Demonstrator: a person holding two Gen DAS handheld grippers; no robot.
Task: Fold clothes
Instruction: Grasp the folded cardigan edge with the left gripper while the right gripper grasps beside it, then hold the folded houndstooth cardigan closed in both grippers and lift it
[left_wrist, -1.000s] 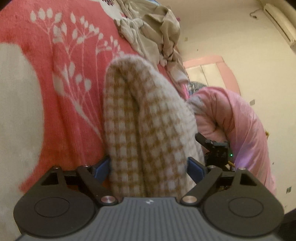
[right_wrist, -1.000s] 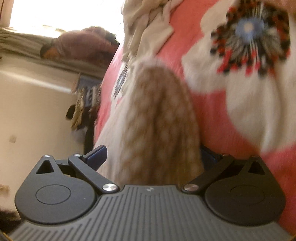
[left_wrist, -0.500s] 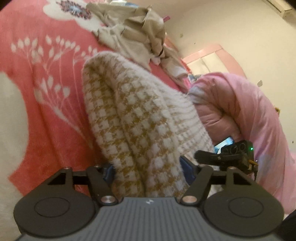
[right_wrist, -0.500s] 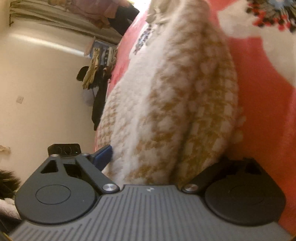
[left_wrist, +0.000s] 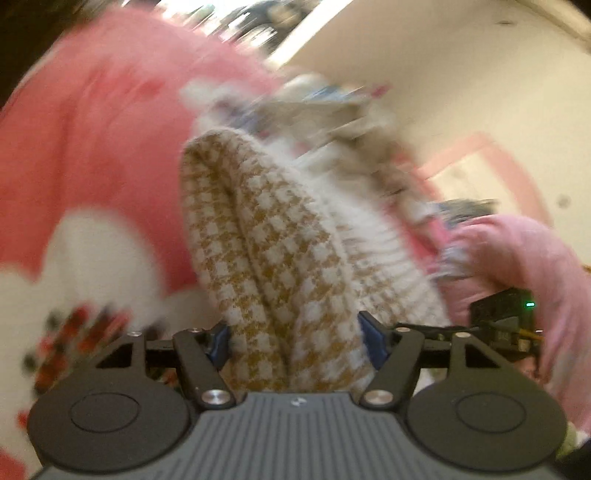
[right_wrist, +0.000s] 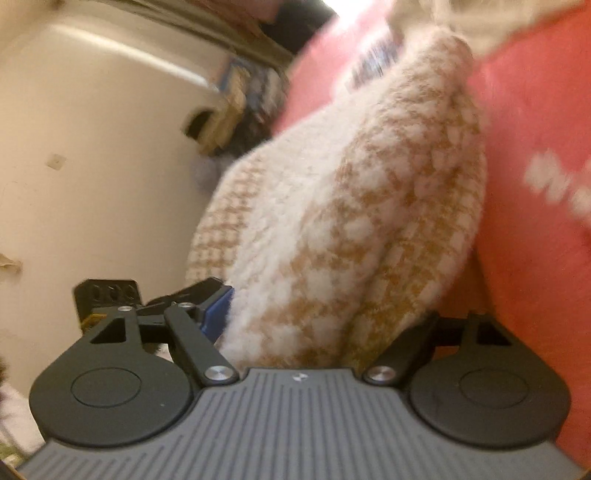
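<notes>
Since a second ago both grippers have swung across the bed with the sweater bunched between them, and the background has smeared into blur.

Left wrist view: the left gripper (left_wrist: 295, 338) points downward over the red floral blanket (left_wrist: 92, 147), blue pads clamped on a thick fold of the houndstooth sweater (left_wrist: 273, 240).

Right wrist view: the right gripper (right_wrist: 317, 317) tilts downward, rolled sideways, gripping the sweater (right_wrist: 351, 206) bundle that rests against the blanket (right_wrist: 535, 258).
</notes>
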